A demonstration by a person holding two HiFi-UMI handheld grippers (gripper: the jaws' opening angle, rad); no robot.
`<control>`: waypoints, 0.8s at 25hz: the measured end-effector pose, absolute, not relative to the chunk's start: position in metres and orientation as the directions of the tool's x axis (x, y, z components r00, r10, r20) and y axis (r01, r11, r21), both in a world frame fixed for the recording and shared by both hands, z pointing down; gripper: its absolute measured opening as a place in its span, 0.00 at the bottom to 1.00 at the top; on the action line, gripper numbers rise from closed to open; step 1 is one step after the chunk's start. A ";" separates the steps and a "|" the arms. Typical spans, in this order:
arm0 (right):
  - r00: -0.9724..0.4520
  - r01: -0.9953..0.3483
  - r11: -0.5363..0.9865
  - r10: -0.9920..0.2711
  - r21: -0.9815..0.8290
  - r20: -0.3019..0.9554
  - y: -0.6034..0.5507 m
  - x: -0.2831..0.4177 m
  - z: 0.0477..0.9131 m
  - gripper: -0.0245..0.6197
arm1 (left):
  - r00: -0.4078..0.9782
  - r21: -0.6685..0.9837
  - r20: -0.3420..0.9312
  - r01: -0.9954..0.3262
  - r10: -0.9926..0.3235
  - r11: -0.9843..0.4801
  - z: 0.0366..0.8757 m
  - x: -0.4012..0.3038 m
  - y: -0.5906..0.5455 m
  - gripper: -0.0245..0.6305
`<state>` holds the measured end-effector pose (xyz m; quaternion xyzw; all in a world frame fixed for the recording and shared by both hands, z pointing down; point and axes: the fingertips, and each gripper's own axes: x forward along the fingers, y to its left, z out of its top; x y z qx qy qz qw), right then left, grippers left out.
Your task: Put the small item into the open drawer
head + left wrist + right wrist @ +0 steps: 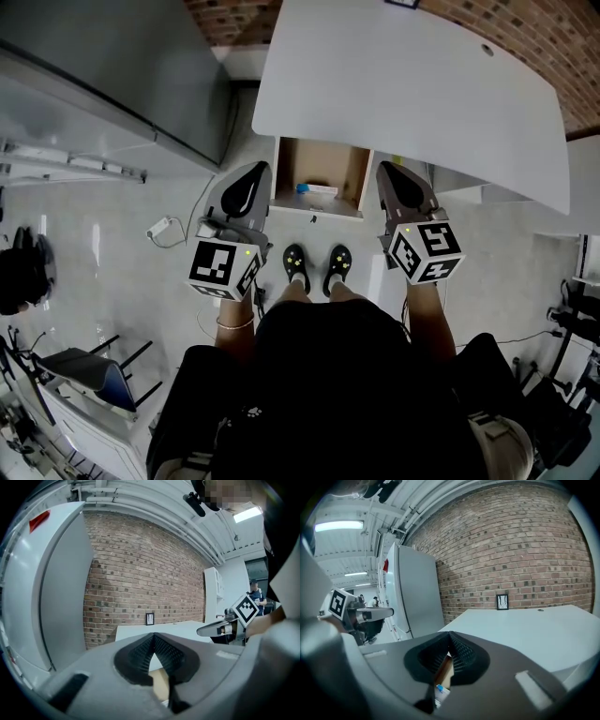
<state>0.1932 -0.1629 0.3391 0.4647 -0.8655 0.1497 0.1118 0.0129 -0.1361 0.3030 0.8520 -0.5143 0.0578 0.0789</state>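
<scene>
Inside the boxy wooden drawer [358, 174] lies a flat white-blue packet [319, 188].

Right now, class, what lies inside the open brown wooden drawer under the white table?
A small white-and-blue item lies near the front of the open brown wooden drawer. The white table covers its rear, hiding anything there.

Surroundings: wall, floor, furniture
White tabletop [412, 94] by brick wall [234, 17]; tall grey cabinet [103, 75] at left; white adapter [161, 228] with cable on pale floor [112, 281]; small framed print [502, 601] (content unreadable) on the brick.
</scene>
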 end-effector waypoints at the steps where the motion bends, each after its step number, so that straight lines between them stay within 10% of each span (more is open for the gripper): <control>1: -0.544 -0.837 0.524 -0.773 -0.155 0.327 -0.163 0.194 0.336 0.05 | 0.466 0.073 0.175 -0.885 -0.867 -0.461 0.300 0.014 -0.136 0.04; 20: -0.557 -0.830 0.530 -0.775 -0.172 0.300 -0.159 0.195 0.314 0.05 | 0.464 0.068 0.125 -0.886 -0.877 -0.459 0.277 0.012 -0.135 0.04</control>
